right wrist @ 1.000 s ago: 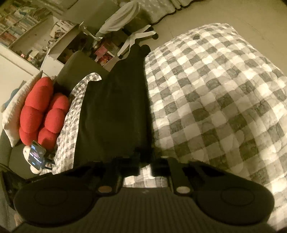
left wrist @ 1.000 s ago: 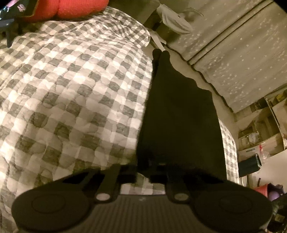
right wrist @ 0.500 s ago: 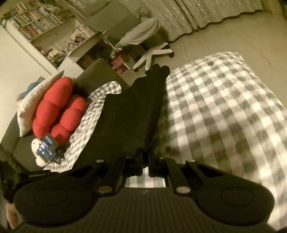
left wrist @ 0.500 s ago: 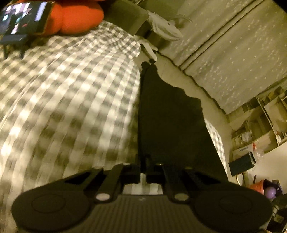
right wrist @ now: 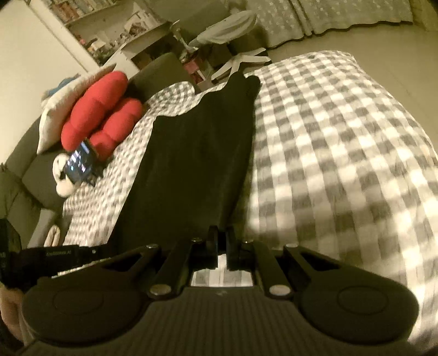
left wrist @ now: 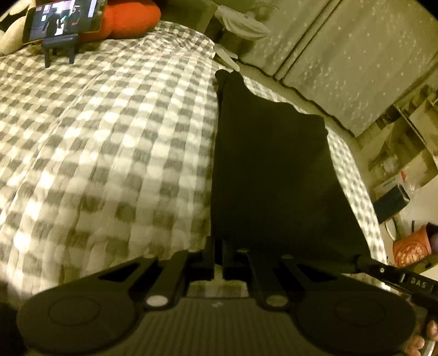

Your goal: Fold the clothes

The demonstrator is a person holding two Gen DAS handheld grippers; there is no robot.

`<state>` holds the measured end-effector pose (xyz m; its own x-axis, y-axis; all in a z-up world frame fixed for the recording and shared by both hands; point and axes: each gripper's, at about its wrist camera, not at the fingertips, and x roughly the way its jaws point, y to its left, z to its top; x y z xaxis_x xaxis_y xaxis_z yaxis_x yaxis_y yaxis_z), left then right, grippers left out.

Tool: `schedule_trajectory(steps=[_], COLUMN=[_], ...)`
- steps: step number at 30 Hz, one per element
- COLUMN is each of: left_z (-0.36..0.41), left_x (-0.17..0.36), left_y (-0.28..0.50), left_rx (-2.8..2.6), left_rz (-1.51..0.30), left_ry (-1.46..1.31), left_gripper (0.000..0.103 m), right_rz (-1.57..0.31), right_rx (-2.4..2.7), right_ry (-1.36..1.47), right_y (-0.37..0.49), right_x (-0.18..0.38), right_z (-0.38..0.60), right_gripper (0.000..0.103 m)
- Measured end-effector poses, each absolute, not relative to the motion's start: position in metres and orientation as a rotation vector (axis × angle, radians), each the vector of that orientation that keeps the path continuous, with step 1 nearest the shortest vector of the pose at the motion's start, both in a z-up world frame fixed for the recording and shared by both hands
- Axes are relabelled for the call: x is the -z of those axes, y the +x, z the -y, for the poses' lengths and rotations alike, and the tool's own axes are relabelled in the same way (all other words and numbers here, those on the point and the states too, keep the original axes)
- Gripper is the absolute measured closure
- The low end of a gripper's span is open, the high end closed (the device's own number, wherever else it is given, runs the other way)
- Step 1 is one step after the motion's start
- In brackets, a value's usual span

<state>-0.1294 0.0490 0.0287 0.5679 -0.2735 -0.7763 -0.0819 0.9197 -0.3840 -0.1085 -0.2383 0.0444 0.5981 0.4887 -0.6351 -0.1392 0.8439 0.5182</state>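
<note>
The left gripper (left wrist: 218, 254) is pinched nearly closed on one near corner of a black garment (left wrist: 273, 175), and the right gripper (right wrist: 221, 246) is clamped the same way on the other near corner. The cloth hangs taut between them and runs away from both cameras, its far end draped over the edge of the checked quilt (left wrist: 109, 142).

Compared with a second ago, both grips have stayed on the cloth while the hands have carried it across the bed: the phone on its stand (left wrist: 61, 20) and the red cushion (right wrist: 101, 112) now sit further into view. A swivel chair (right wrist: 227, 30) stands beyond the bed, with starred curtains (left wrist: 356, 63) behind. The quilt is blurred in both views.
</note>
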Motion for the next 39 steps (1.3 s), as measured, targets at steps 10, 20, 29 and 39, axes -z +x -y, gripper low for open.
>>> schedule_trajectory(steps=[10, 20, 29, 39], left_z=[-0.084, -0.071, -0.053, -0.034], left_x=[-0.040, -0.087, -0.068, -0.051], left_y=[-0.114, -0.015, 0.063, 0.105], left_rx=[0.136, 0.112, 0.080, 0.203], left_rz=[-0.993, -0.869, -0.846, -0.808], left_ry=[-0.562, -0.475, -0.361, -0.165], left_gripper=[0.096, 0.071, 0.073, 0.083], right_rz=[-0.862, -0.710, -0.733, -0.657], right_rx=[-0.358, -0.362, -0.356, -0.405], right_ry=[0.243, 0.139, 0.068, -0.054], right_y=[-0.104, -0.018, 0.065, 0.099], right_x=[-0.054, -0.100, -0.070, -0.063], right_z=[0.227, 0.233, 0.221, 0.213], right_gripper=[0.089, 0.061, 0.061, 0.061])
